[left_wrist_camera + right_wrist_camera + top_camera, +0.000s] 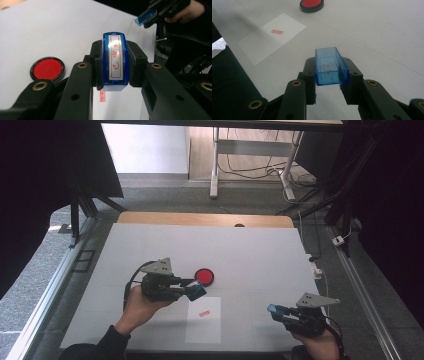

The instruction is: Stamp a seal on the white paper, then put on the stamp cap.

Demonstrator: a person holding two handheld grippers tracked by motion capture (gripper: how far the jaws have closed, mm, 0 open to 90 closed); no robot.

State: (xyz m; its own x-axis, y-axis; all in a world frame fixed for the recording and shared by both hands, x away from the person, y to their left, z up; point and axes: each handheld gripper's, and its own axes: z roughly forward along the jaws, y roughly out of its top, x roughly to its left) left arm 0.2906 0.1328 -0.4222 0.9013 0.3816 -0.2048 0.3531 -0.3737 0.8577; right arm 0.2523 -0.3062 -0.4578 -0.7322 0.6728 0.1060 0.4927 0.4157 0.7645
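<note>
My left gripper (196,290) is shut on a blue stamp (115,62), whose white face with red characters points up at the camera in the left gripper view. It hangs just above the white sheet of paper (204,320), which bears a small red stamp mark (203,312). A round red ink pad (204,277) lies just beyond the left gripper. My right gripper (274,311) is shut on the stamp's clear blue cap (330,66), held low near the table's front right with its hollow side up.
The white tabletop (250,255) spreads wide behind both hands. Metal rails run along its left and right sides, and a desk frame with cables stands on the floor beyond the far edge.
</note>
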